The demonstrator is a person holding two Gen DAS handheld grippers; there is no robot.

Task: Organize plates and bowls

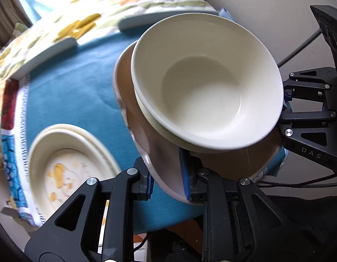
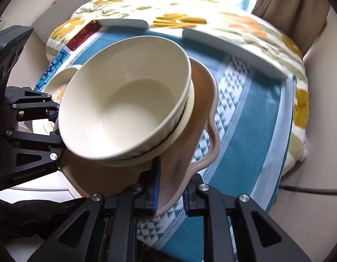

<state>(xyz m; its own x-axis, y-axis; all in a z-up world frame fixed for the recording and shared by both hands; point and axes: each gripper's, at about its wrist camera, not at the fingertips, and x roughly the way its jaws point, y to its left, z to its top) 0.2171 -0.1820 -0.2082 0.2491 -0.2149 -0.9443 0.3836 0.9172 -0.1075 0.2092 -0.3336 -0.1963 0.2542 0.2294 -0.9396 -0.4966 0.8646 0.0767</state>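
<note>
- Left gripper (image 1: 167, 184) clamps the wavy rim of the pinkish-beige plate (image 1: 155, 150).
- Two stacked cream bowls (image 1: 207, 87) sit tilted on that plate, above the teal tablecloth (image 1: 74, 91).
- Right gripper (image 2: 170, 193) pinches the plate's opposite rim.

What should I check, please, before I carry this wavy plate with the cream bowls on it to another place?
1. Left gripper clamped on the rim of the wavy plate: ok.
2. Right gripper clamped on the opposite rim: ok.
3. Plate held level: not ok, it looks tilted in both views.
4. Stacked cream bowls centred on the plate: not ok, in the left view they sit toward the far side and overhang it.
5. Bowls nested evenly: cannot tell, the top one seems to lean.
6. Stack of dishes on the blue cloth clear of the lifted plate: ok.
</note>
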